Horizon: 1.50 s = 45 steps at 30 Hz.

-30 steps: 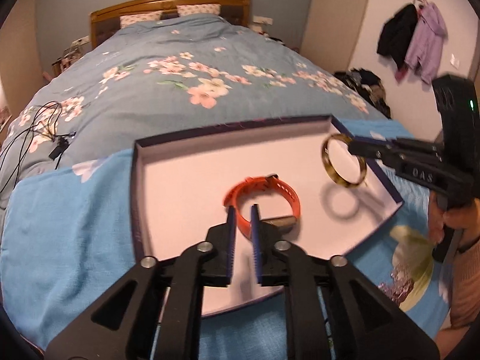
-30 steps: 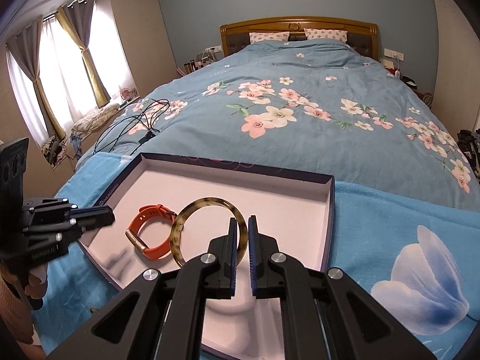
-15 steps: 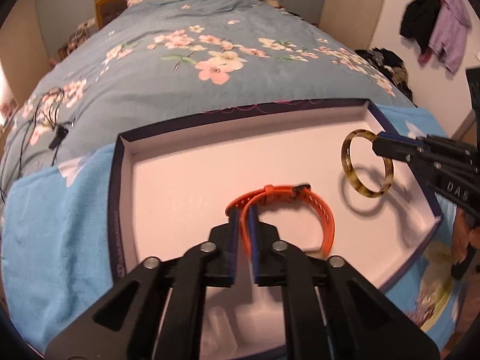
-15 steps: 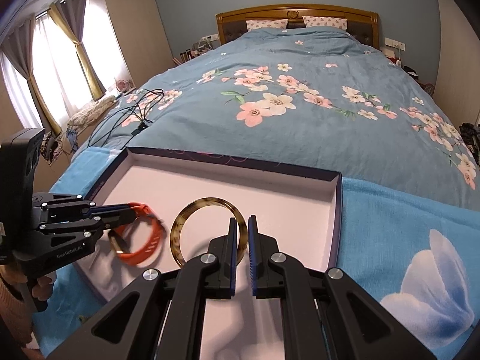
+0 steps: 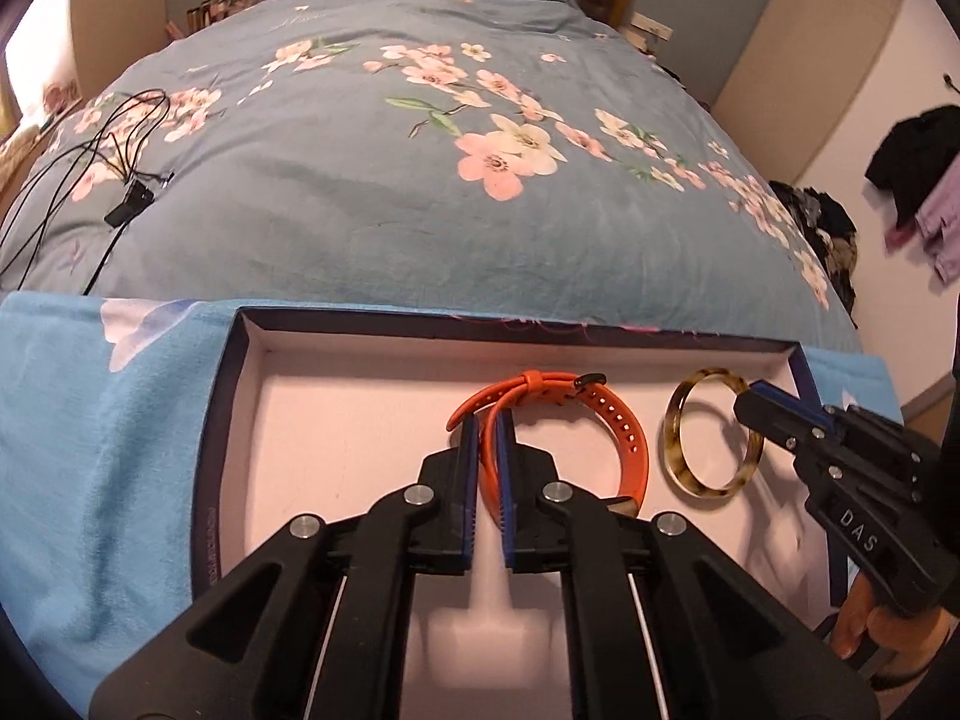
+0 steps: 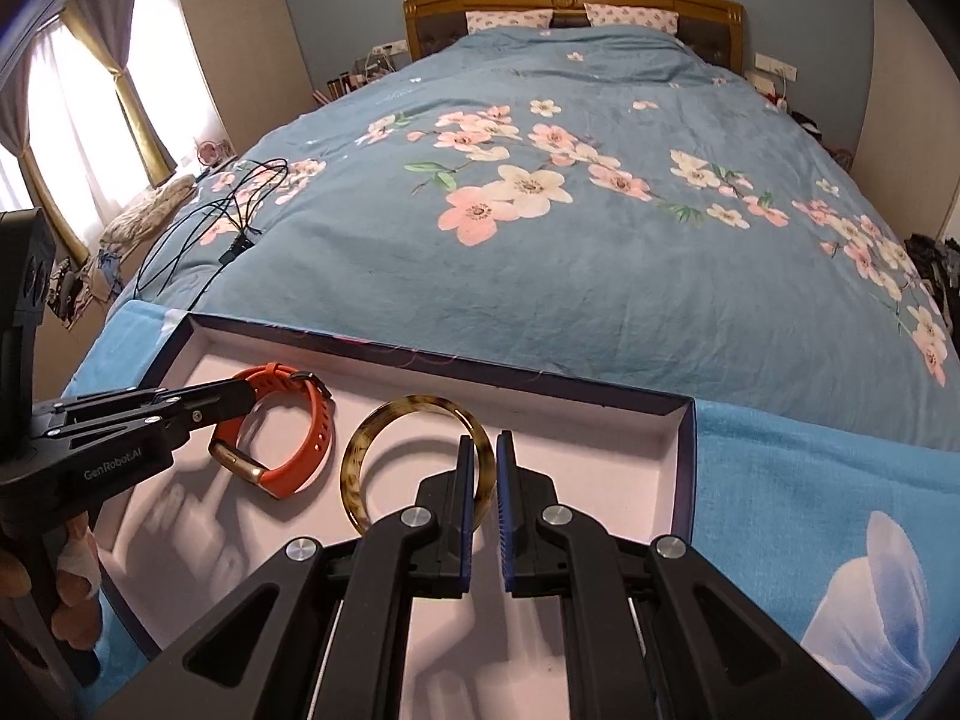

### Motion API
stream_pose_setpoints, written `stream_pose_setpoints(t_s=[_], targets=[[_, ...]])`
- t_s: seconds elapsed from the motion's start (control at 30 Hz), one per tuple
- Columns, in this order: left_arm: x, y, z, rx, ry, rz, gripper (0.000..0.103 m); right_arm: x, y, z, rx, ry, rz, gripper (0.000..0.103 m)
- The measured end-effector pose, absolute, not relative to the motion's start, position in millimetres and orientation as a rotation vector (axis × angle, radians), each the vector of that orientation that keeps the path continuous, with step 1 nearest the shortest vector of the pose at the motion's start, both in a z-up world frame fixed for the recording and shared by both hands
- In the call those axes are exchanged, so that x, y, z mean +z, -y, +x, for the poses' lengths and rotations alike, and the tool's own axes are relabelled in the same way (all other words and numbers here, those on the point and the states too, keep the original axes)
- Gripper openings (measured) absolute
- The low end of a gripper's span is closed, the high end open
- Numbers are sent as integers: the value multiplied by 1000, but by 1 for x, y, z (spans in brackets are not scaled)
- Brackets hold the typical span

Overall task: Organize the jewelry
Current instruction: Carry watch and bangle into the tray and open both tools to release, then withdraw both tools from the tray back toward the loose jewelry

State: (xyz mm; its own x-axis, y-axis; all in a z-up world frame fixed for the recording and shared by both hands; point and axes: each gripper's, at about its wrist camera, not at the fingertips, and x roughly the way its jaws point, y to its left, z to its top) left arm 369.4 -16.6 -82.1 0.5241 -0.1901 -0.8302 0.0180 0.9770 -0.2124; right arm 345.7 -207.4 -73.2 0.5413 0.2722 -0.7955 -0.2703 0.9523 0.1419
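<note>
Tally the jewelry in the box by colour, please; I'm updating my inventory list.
Orange watch band: 1, pinched between the left gripper fingers.
Tortoiseshell bangle: 1, pinched between the right gripper fingers.
Total: 2 pieces, both over the pale floor of the box.

Your right gripper [image 5: 750,405] reads "DAS" on its body; your left gripper [image 6: 243,399] reads "GenRobot.AI". Print on the tray's rim [image 5: 210,546] is illegible.

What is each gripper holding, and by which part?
Left gripper pinches the orange watch band by its strap; right gripper pinches the tortoiseshell bangle by its rim.
</note>
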Motion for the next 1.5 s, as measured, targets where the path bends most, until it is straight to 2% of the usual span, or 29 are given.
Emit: stream_pose_setpoints(t_s=[0.1, 0.13, 0.17, 0.2, 0.43, 0.57, 0.67, 1.07, 1.5], targets=[[-84, 14, 373, -114, -1019, -220, 9, -74, 208, 352, 302, -956, 18, 6], [-85, 13, 375, -112, -1027, -234, 16, -75, 209, 354, 300, -960, 29, 7], [-87, 14, 376, -124, -1036, -238, 30, -76, 211, 355, 294, -964, 45, 10], [-88, 15, 375, -133, -1034, -234, 32, -76, 211, 355, 288, -964, 48, 17], [-67, 15, 339, -176, -920, -172, 43, -51, 222, 317, 349, -858, 51, 22], [-43, 12, 297, -234, -818, -123, 50, -36, 233, 272, 421, -787, 31, 28], [-30, 11, 259, -273, -762, -72, 56, -30, 237, 234, 473, -758, -5, 28], [-48, 2, 144, -353, -759, 18, 60, -56, 236, 114, 574, -842, -116, 28], [-70, 1, 101, -381, -787, 59, 63, -86, 240, 89, 515, -909, -3, 28]])
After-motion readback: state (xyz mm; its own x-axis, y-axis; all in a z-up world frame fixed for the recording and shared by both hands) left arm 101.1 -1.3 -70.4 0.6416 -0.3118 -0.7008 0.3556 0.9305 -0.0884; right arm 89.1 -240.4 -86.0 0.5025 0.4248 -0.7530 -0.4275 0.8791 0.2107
